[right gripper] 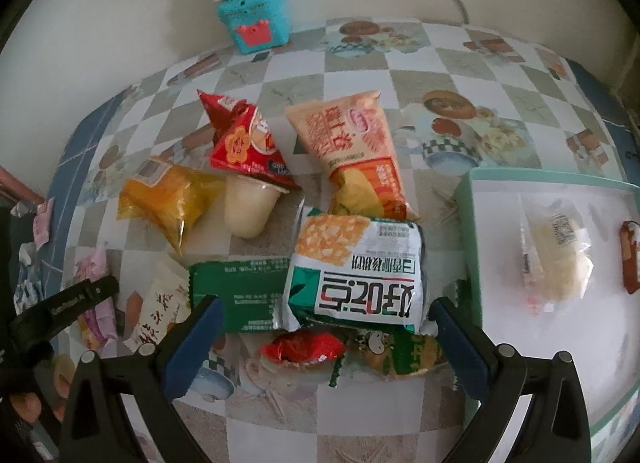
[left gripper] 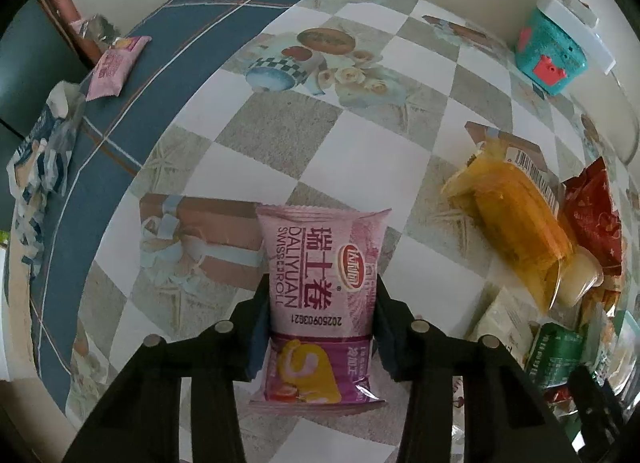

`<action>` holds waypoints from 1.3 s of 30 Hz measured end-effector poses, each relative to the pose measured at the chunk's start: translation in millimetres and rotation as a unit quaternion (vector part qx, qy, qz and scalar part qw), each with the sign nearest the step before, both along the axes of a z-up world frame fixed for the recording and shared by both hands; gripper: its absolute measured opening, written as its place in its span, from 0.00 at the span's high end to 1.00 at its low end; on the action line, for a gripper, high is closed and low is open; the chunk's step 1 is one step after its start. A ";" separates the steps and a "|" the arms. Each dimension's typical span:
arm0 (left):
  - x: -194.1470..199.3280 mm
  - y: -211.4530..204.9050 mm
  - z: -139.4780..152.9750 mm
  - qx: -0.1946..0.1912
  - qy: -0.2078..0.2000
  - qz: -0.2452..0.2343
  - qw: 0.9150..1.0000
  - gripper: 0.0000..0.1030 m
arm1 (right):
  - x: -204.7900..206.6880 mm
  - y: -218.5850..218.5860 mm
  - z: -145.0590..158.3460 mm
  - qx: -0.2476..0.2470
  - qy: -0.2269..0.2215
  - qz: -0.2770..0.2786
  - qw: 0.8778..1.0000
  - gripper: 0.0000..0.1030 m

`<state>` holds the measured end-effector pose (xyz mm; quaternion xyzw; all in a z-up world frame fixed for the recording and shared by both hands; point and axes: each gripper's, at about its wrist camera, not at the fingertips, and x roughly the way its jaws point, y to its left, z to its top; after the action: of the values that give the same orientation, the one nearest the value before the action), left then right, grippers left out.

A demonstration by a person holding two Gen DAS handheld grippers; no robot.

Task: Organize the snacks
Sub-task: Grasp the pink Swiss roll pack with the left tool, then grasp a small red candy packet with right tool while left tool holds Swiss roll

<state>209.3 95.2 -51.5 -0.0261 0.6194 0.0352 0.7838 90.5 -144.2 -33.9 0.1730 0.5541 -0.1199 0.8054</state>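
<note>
The left claw (left gripper: 322, 327) is clamped on a pink Swiss roll packet (left gripper: 320, 283) above the checkered tabletop (left gripper: 280, 143). The right claw (right gripper: 322, 337) hangs spread apart over a green-and-white cracker packet (right gripper: 356, 275) among the piled snacks, beside a mint-rimmed tray (right gripper: 466, 223).

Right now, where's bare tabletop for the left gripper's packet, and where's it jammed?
Free: checkered cloth ahead of the pink Swiss roll packet, between the blue border and the teal box. Crowded: the snack pile under the right gripper. The white tray has bare room.
</note>
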 end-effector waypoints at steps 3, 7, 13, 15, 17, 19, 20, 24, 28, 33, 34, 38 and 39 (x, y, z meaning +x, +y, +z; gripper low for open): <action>-10.6 16.2 1.9 0.001 0.003 0.017 1.000 0.57 | 0.5 1.7 0.2 -0.002 0.001 0.003 1.000 0.00; -13.2 27.2 1.8 0.002 0.007 0.032 0.999 0.57 | -0.3 5.4 4.9 -0.003 0.002 0.005 1.000 0.00; -18.4 39.3 1.0 0.006 0.013 0.044 0.999 0.57 | -2.9 18.6 29.5 -0.010 -0.027 0.016 0.999 0.00; -21.9 41.8 0.3 0.004 0.016 0.041 0.999 0.57 | -2.8 25.6 32.0 -0.007 -0.027 0.016 0.999 0.00; -23.3 46.2 -1.0 0.003 0.017 0.043 0.999 0.57 | -2.0 34.0 32.7 -0.002 -0.027 0.020 0.999 0.00; -26.1 51.7 -0.4 0.004 0.018 0.046 0.999 0.57 | -0.7 44.5 31.5 0.005 -0.024 0.029 0.999 0.00; -26.6 54.3 -0.7 0.004 0.018 0.047 0.999 0.57 | -0.2 47.2 30.9 0.005 -0.024 0.031 0.999 0.00; -28.4 64.3 -0.7 0.005 0.017 0.055 0.998 0.57 | 0.6 48.4 25.4 0.011 -0.017 0.022 1.000 0.00; -26.4 68.3 -0.6 0.006 0.017 0.061 0.998 0.57 | -1.7 42.4 24.3 0.022 -0.019 0.013 0.999 0.02; -29.1 67.9 0.5 0.011 0.016 0.059 0.998 0.57 | -7.4 31.1 14.4 0.024 -0.001 0.006 1.000 0.12; -29.7 66.7 1.4 0.011 0.016 0.059 0.998 0.57 | -9.4 28.1 11.8 0.027 0.004 0.005 1.000 0.13; -29.7 65.4 0.9 0.009 0.015 0.061 0.998 0.57 | -14.2 21.0 6.0 0.032 0.010 0.002 0.999 0.16; -29.5 66.1 0.7 0.008 0.014 0.060 0.998 0.57 | -13.9 20.7 4.8 0.033 0.010 0.005 0.999 0.16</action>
<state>179.8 161.3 -50.8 -0.0563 0.6276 0.0882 0.7715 76.6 -123.5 -29.1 0.1957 0.5667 -0.0993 0.7942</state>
